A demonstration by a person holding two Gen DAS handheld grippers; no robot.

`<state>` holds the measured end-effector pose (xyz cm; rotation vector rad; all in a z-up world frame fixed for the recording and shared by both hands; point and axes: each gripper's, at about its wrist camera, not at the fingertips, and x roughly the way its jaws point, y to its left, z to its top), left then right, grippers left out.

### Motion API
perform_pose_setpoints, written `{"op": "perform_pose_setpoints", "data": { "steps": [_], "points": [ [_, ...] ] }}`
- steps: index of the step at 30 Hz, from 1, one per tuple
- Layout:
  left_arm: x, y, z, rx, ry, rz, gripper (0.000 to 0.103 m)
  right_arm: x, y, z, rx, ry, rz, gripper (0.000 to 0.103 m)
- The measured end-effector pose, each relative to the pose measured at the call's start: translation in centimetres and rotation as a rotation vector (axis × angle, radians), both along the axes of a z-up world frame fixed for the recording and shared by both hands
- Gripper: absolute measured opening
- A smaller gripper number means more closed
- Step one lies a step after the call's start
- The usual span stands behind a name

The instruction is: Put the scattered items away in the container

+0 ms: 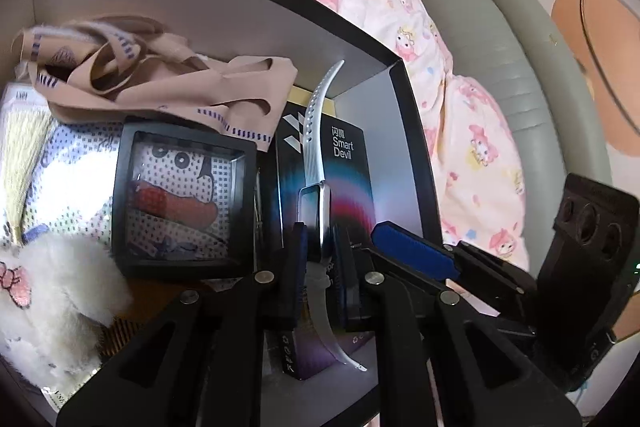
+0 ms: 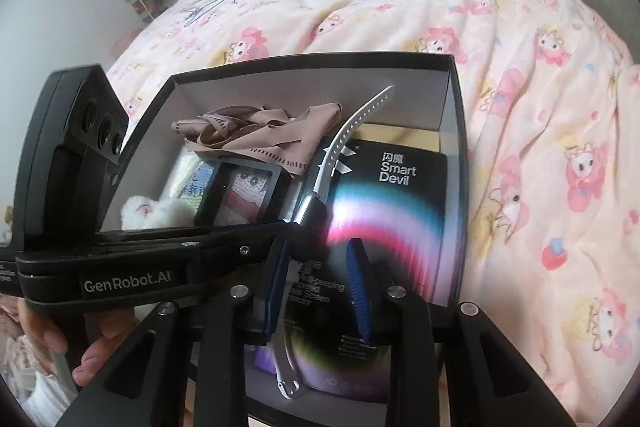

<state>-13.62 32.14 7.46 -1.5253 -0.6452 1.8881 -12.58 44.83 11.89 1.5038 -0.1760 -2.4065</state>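
Seen from both wrist cameras: a dark box (image 2: 456,115) with pale inner walls, sitting on a pink cartoon-print quilt (image 2: 520,75). In the left view, centre frame, a silver band (image 1: 316,163) with a slim dark screen, standing nearly upright over a black "Smart Devil" pack (image 1: 344,163) lying flat along the box's right side. Left gripper (image 1: 318,259) at lower centre, jaws together and clamped on the band just below the screen, strap ends curving free above and below. Right gripper (image 1: 412,255) at lower right of that view, blue pad visible, just beside the left one. In the right view, right gripper (image 2: 320,287) at lower centre, jaws apart, with the lower strap running down between them beside the left pad; no clear press on it, nothing held. Left of centre in the box: a tan strap bundle (image 2: 256,135), a small black frame (image 2: 244,199), a white plush (image 2: 152,211). A bare hand (image 2: 96,343) at lower left, holding the left gripper's handle. Likely handling of the band: light, with a hard, smooth and probably scratch-prone screen module and soft, springy straps prone to flopping or flicking on release. Best hold judged to be the rigid module's sides or the strap right beside it, as now, rather than the floppy tips. Band already inside the box's walls, so little left but lowering and letting go.
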Motion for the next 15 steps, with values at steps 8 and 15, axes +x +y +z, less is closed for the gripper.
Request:
{"op": "perform_pose_setpoints", "data": {
  "steps": [8, 15],
  "points": [
    [0.2, -2.0, 1.0, -0.07, 0.054, 0.079, 0.01, -0.3, -3.6, -0.9, 0.014, -0.015, 0.075, 0.037],
    [0.5, -2.9, 0.9, -0.075, 0.058, 0.088, 0.01, -1.1, -2.3, -2.6, -0.094, -0.094, 0.021, 0.013]
  ]
}}
